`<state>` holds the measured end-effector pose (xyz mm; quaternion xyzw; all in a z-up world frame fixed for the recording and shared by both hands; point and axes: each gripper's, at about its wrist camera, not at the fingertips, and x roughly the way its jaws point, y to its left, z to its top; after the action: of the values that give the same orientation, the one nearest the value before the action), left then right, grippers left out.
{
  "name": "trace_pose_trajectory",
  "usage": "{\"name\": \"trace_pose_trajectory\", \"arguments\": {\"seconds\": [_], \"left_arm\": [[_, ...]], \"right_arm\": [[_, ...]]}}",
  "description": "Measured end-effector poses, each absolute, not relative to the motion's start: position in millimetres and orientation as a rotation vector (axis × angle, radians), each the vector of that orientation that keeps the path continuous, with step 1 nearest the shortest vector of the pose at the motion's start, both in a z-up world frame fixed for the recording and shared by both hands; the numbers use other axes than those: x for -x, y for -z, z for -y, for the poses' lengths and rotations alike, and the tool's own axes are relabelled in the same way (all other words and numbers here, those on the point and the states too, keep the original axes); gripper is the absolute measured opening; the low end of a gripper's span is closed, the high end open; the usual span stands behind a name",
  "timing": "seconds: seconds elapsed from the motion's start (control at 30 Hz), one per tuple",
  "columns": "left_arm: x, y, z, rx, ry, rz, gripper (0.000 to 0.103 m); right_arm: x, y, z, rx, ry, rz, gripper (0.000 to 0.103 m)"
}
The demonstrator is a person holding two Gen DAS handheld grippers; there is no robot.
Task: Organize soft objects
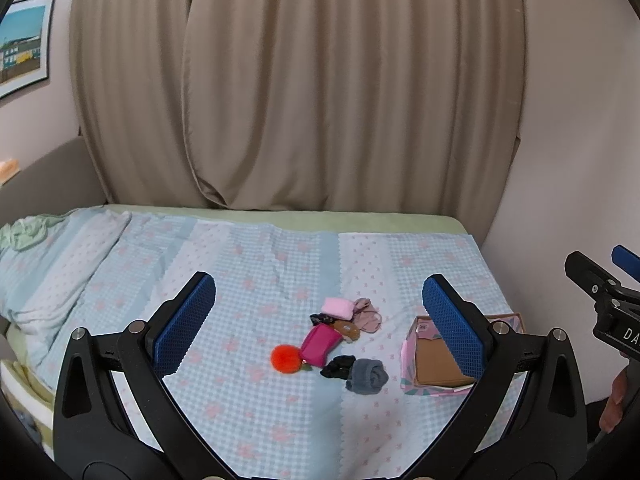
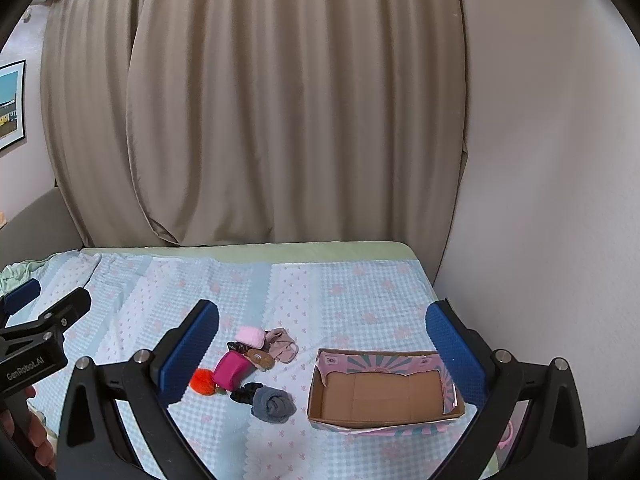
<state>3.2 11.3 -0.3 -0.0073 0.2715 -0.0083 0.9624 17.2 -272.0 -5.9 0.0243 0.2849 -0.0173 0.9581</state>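
Note:
Several soft things lie in a cluster on the bed: an orange pompom (image 1: 286,358) (image 2: 203,381), a magenta pouch (image 1: 320,345) (image 2: 230,369), a grey rolled sock (image 1: 367,376) (image 2: 274,404), a black scrunchie (image 1: 337,366) (image 2: 244,393), a pink pad (image 1: 338,308) (image 2: 250,336), a mauve cloth (image 1: 369,315) (image 2: 282,346) and a brown toy (image 1: 347,330) (image 2: 260,359). An empty cardboard box (image 1: 436,364) (image 2: 382,396) stands to their right. My left gripper (image 1: 318,312) and right gripper (image 2: 322,344) are open and empty, held above the bed.
The bed's checked blue cover (image 1: 248,280) (image 2: 340,292) has a rumpled blanket (image 1: 48,264) at the left. Beige curtains (image 1: 300,80) (image 2: 260,100) hang behind. A wall (image 2: 540,200) borders the bed's right side. A framed picture (image 1: 24,44) hangs at the left.

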Motion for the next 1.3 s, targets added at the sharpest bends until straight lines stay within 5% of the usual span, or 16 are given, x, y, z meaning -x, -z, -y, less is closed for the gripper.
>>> {"name": "trace_pose_trajectory", "arguments": {"seconds": [1.3], "left_arm": [[-20.1, 12.0, -35.7, 0.029, 0.002, -0.599, 0.102]], "right_arm": [[-28.4, 14.5, 254.0, -0.051, 0.018, -0.588, 0.103]]}}
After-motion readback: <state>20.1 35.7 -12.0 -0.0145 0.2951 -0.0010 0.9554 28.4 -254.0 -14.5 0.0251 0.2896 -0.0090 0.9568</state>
